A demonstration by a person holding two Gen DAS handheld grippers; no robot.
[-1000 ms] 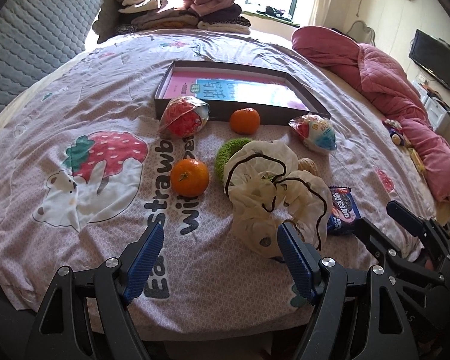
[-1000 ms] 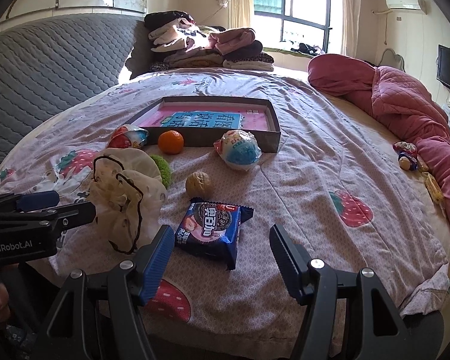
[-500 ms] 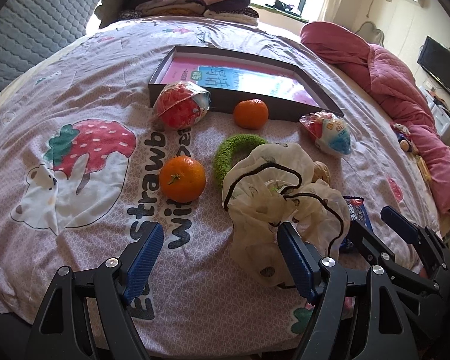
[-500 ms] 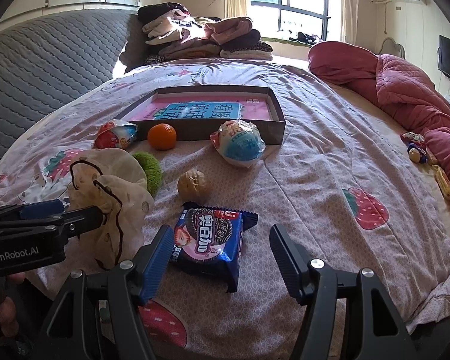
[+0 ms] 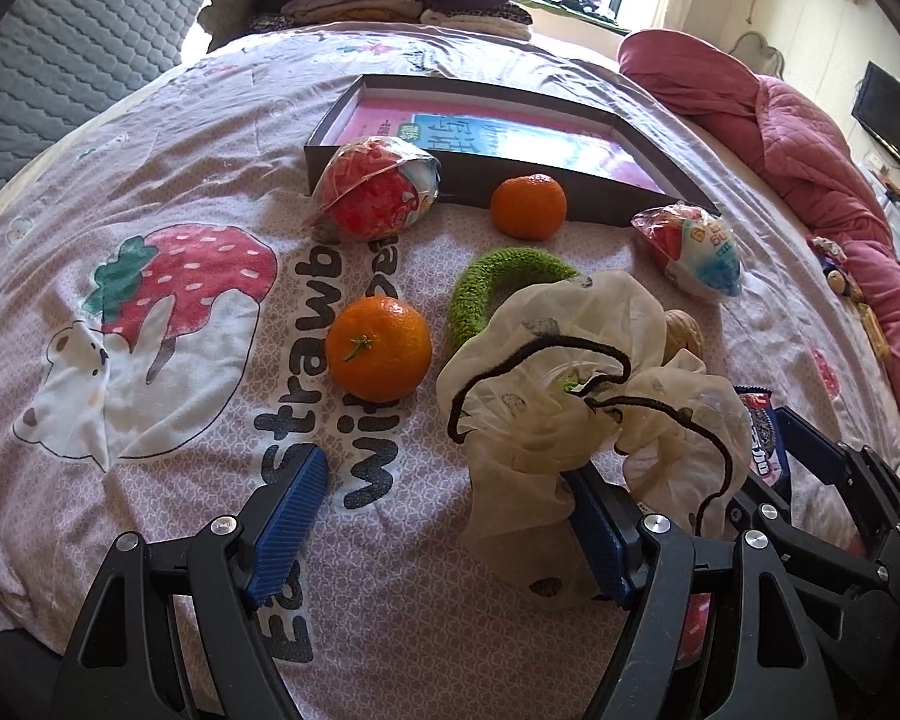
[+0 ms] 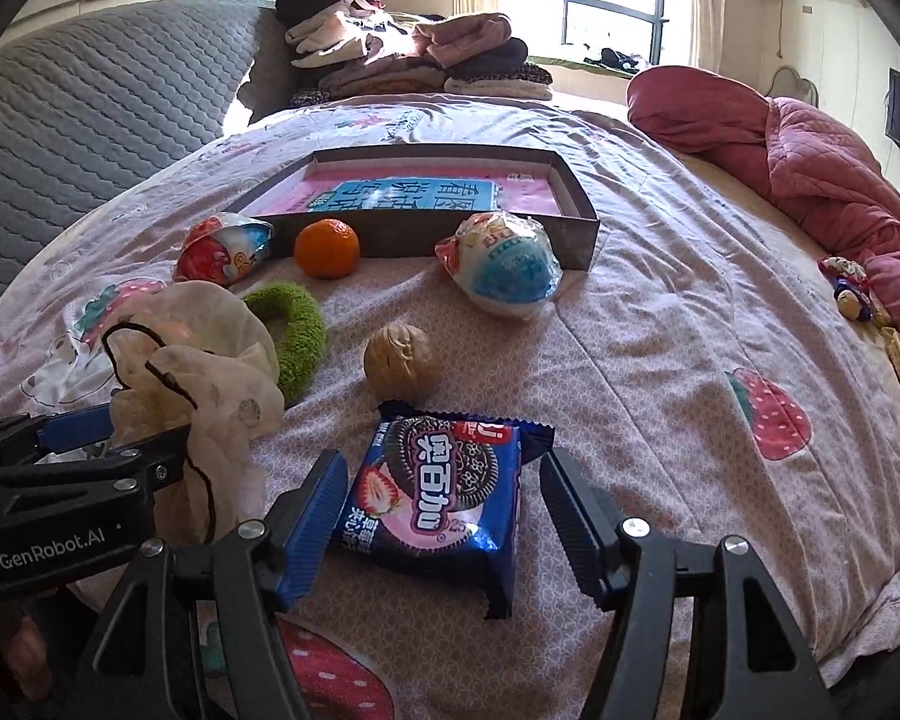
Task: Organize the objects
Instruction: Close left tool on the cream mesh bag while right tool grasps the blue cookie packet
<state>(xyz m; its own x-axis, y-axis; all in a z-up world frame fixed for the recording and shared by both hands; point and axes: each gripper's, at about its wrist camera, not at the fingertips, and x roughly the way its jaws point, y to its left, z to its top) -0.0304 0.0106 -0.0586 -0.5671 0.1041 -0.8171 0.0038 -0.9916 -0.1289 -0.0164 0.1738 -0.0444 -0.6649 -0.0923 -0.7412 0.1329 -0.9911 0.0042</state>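
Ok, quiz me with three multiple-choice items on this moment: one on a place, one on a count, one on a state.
1. What lies between the right gripper's open fingers?
A. the walnut
B. the cookie packet
C. the green ring

2. How many oranges are on the bed?
A. one
B. two
C. four

3. What is in the box?
A. only a printed sheet
B. both oranges
C. the cookie packet

Answers:
1 B, the cookie packet sits between the blue pads, with the walnut beyond it.
2 B, one orange is near the left gripper, the other orange by the box wall.
3 A, the box shows only its pink and blue sheet.
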